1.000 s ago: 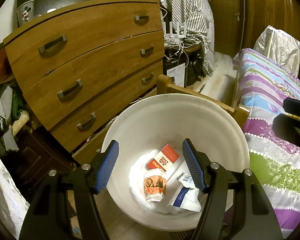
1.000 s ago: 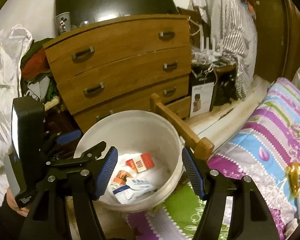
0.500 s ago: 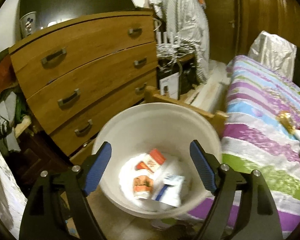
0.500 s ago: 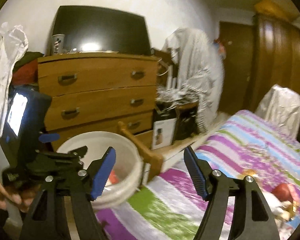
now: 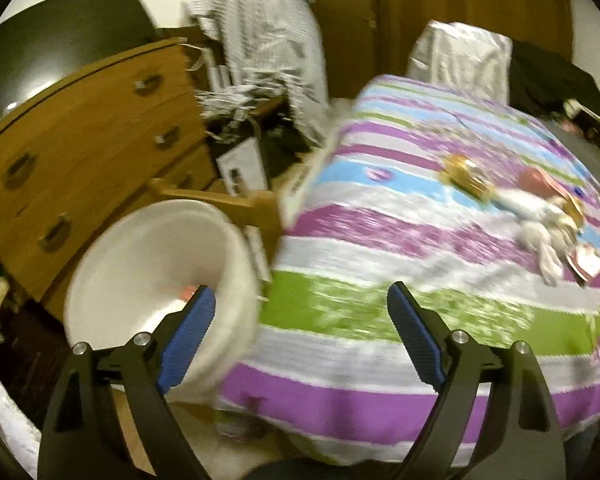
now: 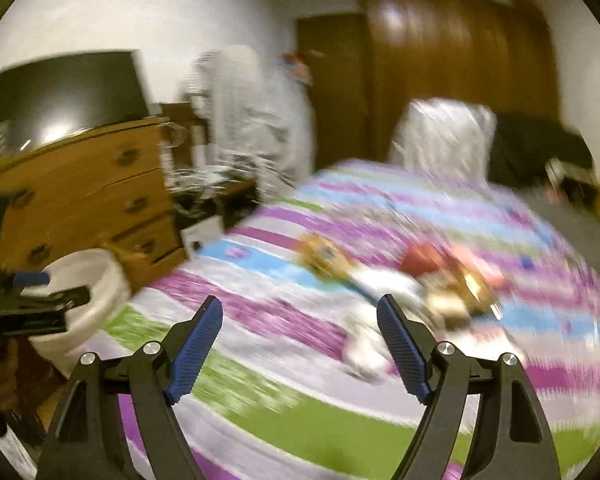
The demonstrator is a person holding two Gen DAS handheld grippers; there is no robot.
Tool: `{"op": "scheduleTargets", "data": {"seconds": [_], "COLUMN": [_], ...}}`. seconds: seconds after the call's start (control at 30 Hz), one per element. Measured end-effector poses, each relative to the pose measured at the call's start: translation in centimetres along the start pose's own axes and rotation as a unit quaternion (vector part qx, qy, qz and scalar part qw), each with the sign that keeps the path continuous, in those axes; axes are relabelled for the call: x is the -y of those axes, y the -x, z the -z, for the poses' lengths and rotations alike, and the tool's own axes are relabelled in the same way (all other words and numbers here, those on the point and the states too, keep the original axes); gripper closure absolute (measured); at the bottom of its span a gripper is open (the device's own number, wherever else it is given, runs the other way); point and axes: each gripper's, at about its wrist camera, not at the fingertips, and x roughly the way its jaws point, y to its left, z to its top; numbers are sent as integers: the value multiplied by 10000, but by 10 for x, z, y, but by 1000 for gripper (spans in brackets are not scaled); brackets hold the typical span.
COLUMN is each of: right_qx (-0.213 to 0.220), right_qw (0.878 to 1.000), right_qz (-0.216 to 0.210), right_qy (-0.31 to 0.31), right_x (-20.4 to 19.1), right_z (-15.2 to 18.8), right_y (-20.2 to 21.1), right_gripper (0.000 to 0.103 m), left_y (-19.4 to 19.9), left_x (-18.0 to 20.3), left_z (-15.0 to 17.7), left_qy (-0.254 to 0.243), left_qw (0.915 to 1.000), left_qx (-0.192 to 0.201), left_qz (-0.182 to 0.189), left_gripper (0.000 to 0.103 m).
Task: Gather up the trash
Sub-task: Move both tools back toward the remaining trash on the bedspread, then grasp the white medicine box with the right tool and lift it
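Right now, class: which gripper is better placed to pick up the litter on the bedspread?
Right. The right gripper is open, with the litter just ahead; the left gripper sits nearer the white bucket.

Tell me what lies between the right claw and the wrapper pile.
Only bare striped bedspread separates the open right claw from the blurred wrapper pile, per the right wrist view.

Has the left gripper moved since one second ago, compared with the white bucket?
Yes. The left gripper swung right: the white bucket, earlier centred between its fingers, now sits at its left finger, with the striped bedspread ahead.
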Motion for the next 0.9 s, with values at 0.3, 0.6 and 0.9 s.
{"op": "scheduleTargets", "data": {"seconds": [0.3,0.6,0.9], "right_qx": [-978,-1176,-2108], "right_qw": [9558,9437,9306], "right_qz": [651,1497,2301], "right_qy": [-2695,-2704,-1913], "right_x": [193,194,183], "right_z": [73,46,29], "right_y": [-15,-94,-157], "right_gripper": [23,14,5], "left_y": [-29,-49,-56], "left_x": [95,144,127], "left_z": [9,36,39], "left_qy": [-614,-979,-797], "left_qw": [9950,9874,9878], "left_qx": [-314,-751,-861], "left_qz": [716,990,1022], "left_gripper": [19,19,19]}}
